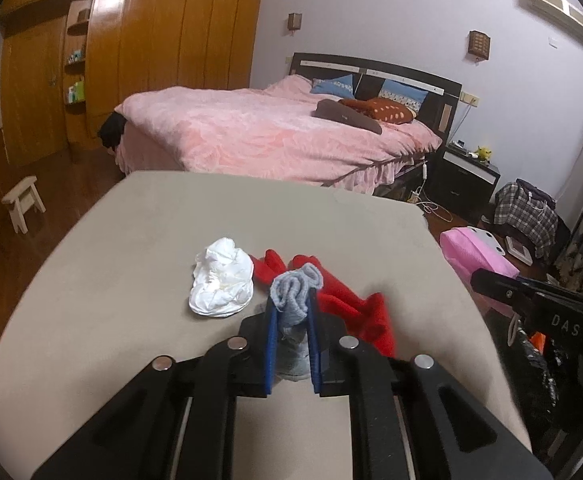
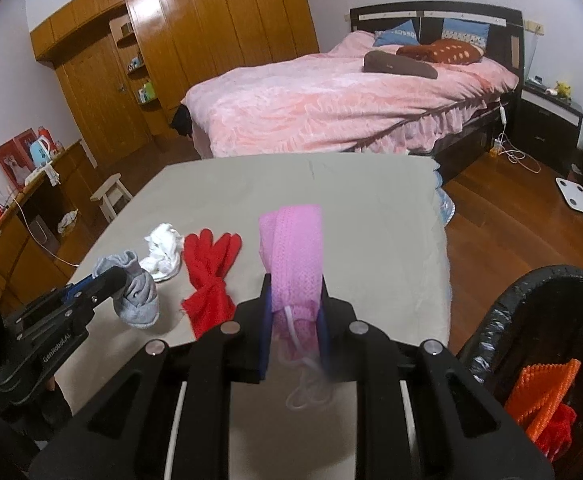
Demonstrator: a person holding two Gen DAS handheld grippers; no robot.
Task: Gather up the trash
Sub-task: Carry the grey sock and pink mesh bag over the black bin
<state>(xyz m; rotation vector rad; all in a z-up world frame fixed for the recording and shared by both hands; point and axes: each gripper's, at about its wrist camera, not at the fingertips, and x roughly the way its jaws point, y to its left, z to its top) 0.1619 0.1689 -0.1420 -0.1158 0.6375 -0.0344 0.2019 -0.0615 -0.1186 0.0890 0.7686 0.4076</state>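
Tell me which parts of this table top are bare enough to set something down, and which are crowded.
Bare: the far half of the table toward the bed, and the right strip beside the bin. Crowded: the near left, where the white wad and red glove lie and the left gripper holds the grey sock.

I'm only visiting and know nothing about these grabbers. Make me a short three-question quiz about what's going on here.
1. True or false: the left gripper holds a grey sock.
2. What does the right gripper hold? A) red glove B) pink mask C) white tissue
3. Fill in: the bin with the black liner stands to the table's ____ in the right wrist view.

Key: 1 true. 2 B, the pink mask; the red glove and white tissue lie on the table. 3 right.
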